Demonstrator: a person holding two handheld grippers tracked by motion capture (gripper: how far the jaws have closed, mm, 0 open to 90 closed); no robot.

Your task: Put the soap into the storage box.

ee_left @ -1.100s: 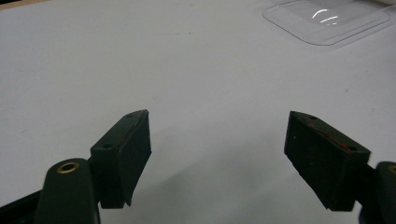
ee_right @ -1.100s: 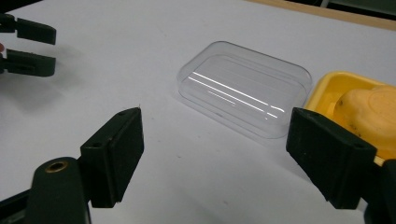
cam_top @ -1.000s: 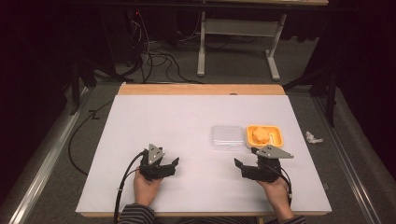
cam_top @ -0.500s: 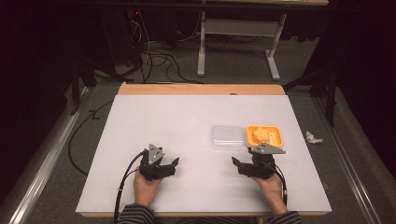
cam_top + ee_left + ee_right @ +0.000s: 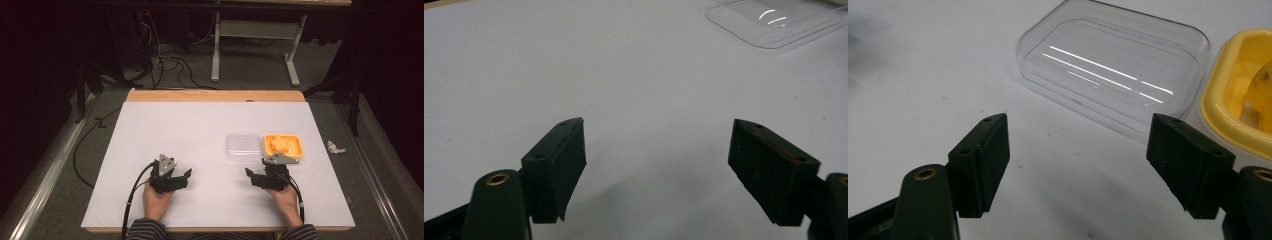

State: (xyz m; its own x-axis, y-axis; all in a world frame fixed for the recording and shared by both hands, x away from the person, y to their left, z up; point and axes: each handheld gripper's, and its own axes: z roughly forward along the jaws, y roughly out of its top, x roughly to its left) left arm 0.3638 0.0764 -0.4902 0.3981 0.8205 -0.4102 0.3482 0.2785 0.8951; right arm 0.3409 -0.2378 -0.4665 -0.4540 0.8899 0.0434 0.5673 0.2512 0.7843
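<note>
Table: a white table top with a wooden strip along the far edge. Dark floor and cables lie behind it.

Clear lid: a see-through plastic lid lies flat on the table, right of the middle. In the right gripper view the clear lid is just past the jaws, a bit to the right. In the left gripper view a corner of it shows far off at the top right.

Yellow box: a yellow box sits just beside the clear lid, on its right side. They look like they touch, but it is hard to be sure from above. Something orange-yellow is inside it, too blurry to name. In the right gripper view the box's rim is at the right edge.

Right gripper: the right gripper is held by the right hand near the front of the table. It sits just in front of the clear lid and the yellow box, close but not touching them. Its jaws have just been closing a little. In the right gripper view they stand apart with only bare table between them.

Left gripper: the left gripper is held by the left hand on the left side at the front, well apart from the lid. In the left gripper view its jaws stand wide apart over bare table, holding nothing.

Sleeves: striped sleeves come in from the bottom edge.

Scrap: a small white crumpled scrap lies on the floor, off the right side of the table.
</note>
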